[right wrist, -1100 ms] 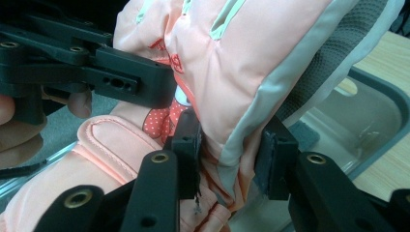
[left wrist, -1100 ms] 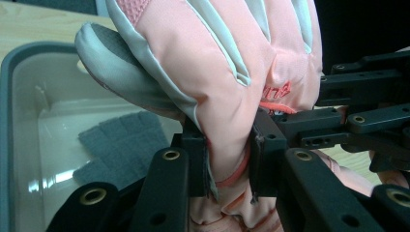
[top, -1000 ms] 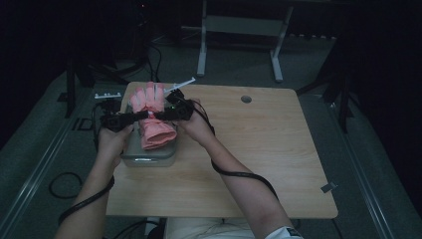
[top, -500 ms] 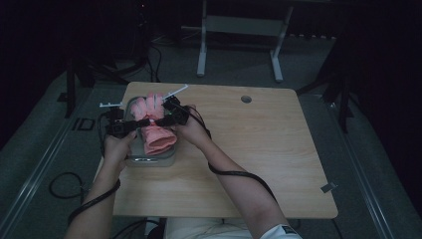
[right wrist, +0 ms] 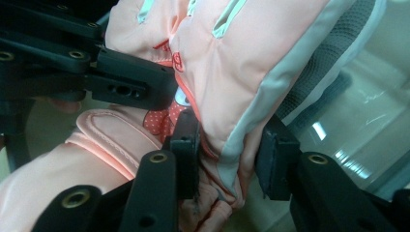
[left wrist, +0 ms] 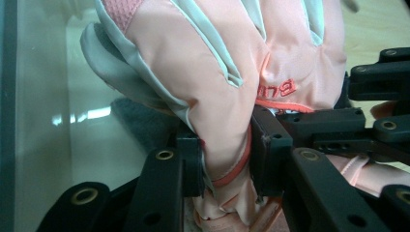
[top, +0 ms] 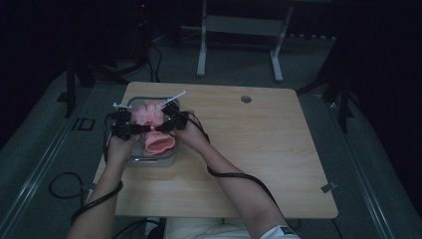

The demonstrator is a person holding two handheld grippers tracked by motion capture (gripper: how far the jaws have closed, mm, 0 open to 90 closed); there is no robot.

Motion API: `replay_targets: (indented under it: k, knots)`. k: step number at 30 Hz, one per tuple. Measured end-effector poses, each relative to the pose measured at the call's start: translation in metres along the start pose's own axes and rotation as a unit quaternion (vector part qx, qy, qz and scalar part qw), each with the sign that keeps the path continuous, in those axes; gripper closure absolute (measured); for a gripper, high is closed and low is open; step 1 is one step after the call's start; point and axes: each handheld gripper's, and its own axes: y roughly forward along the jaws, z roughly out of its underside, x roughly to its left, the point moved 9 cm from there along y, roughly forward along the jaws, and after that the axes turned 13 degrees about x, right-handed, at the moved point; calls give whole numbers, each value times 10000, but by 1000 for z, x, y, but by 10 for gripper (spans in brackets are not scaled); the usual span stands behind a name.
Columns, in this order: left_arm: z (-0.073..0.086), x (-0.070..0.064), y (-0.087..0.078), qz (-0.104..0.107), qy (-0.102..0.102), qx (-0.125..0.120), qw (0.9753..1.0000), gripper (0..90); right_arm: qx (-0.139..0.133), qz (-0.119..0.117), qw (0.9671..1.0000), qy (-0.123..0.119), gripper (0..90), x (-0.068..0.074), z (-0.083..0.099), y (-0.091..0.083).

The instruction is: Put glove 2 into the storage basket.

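The high view is looking dim and murky, the surroundings fading to black. Both gripper views are showing brighter light, glare streaking the clear bin (left wrist: 58, 116), near edges blurring.

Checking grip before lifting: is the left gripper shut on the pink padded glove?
Yes, the left gripper pinches a fold of the pink padded glove between its black jaws.

Pink glove (left wrist: 217, 82), grey trim; black tongs (left wrist: 225, 164).

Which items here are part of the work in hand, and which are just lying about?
In the job:
pink glove, pinched by both tools
left tool
right tool
clear tray beneath it

Lying about:
table's round grommet hole
metal stand behind the table
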Motion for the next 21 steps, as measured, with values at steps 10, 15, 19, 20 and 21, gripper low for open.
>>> replay_targets:
  k: [10,15,19,20,21]
  knots:
    - [2,1,3,-337,152,163,9992,596,104,-90,9998,115,537,-4,4,4]
    - [0,-1,1,-385,280,51,9989,518,28,-88,9999,87,485,-7,4,-2]
    - [-3,-2,1,-517,374,2,9980,486,2,0,10000,41,475,-8,4,-11]
    - [-4,-2,1,-571,384,-22,9976,473,-26,36,10000,19,480,-9,4,-13]
    - [-5,0,1,-640,384,-23,9972,460,-52,33,10000,31,479,-9,4,-15]
